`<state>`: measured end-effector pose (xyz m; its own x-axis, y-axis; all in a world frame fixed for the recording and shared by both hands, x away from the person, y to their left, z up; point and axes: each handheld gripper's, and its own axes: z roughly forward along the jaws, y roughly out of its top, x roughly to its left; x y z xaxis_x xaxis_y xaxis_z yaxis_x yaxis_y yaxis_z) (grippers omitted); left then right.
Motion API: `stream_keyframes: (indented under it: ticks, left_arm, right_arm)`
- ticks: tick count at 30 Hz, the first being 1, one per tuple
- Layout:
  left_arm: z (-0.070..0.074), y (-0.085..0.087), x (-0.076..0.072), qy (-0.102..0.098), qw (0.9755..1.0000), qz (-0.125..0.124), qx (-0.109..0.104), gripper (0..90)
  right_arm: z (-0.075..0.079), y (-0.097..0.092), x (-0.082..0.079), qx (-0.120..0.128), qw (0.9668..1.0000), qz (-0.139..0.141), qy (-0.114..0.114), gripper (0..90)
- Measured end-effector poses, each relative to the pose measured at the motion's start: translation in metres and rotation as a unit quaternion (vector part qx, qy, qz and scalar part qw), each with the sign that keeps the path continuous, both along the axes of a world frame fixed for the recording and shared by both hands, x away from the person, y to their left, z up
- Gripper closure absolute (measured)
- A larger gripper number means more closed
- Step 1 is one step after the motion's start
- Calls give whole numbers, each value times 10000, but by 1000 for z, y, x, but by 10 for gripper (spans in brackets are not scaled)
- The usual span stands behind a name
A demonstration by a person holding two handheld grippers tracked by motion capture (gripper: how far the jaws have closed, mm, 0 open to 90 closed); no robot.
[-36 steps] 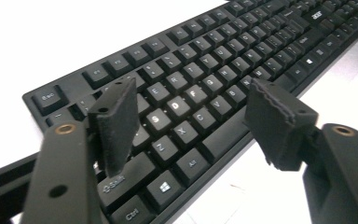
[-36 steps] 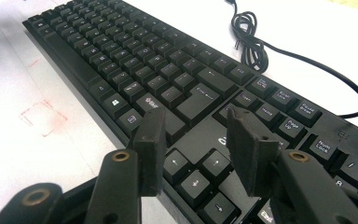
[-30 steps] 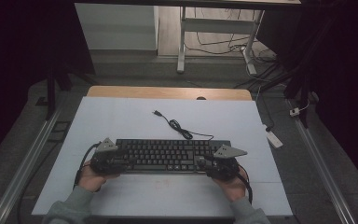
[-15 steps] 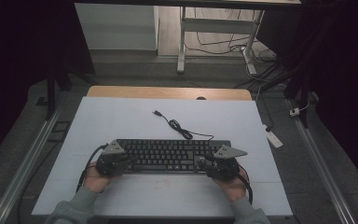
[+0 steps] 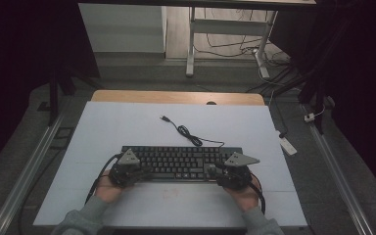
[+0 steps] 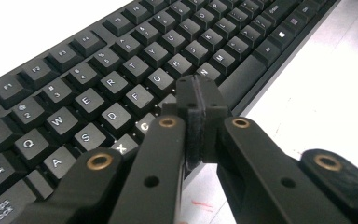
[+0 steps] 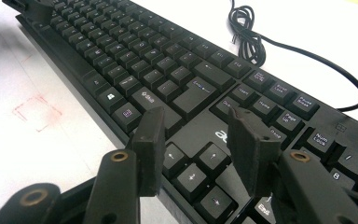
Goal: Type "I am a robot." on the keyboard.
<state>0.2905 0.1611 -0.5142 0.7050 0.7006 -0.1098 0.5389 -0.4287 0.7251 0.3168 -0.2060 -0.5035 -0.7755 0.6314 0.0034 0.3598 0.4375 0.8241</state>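
The left tongs [image 6: 200,116] have just snapped together with nothing between them, pads pressed flat on each other, poised over the C and V keys near the front edge of the black keyboard [image 6: 135,60]; from above they [image 5: 138,174] sit at the keyboard's 7 o'clock corner. The right tongs [image 7: 198,149] stand partly apart, straddling the arrow keys without gripping anything, and from above they [image 5: 220,177] sit at the keyboard's [image 5: 181,161] 5 o'clock corner. The keyboard lies across the near middle of the white bench [image 5: 127,122], long edges parallel to the bench's front edge. Its cable [image 5: 186,132] runs off toward 12 o'clock in a loose coil. Bare bench surface lies open toward 12, 9 and 3 o'clock, with a narrower strip at 6 o'clock holding the hands.
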Motion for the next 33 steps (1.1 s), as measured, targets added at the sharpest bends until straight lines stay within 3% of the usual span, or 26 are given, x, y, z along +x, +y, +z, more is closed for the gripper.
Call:
stream_keyframes:
  ticks: [15,24,30,33]
  left_arm:
    - [-9,-12,1,74,9994,-150,294,888]
    - [-11,-15,1,101,9993,-166,333,889]
    - [-11,-16,0,1,9992,-200,355,890]
    - [-6,-14,-2,-142,9995,-160,219,887]
  right_arm:
    - [-1,0,0,-23,10000,-28,1,566]
    - [-1,0,0,-31,10000,-32,2,566]
    - [0,0,0,-38,10000,-31,-11,566]
    - [0,-1,0,-29,10000,-32,-3,566]
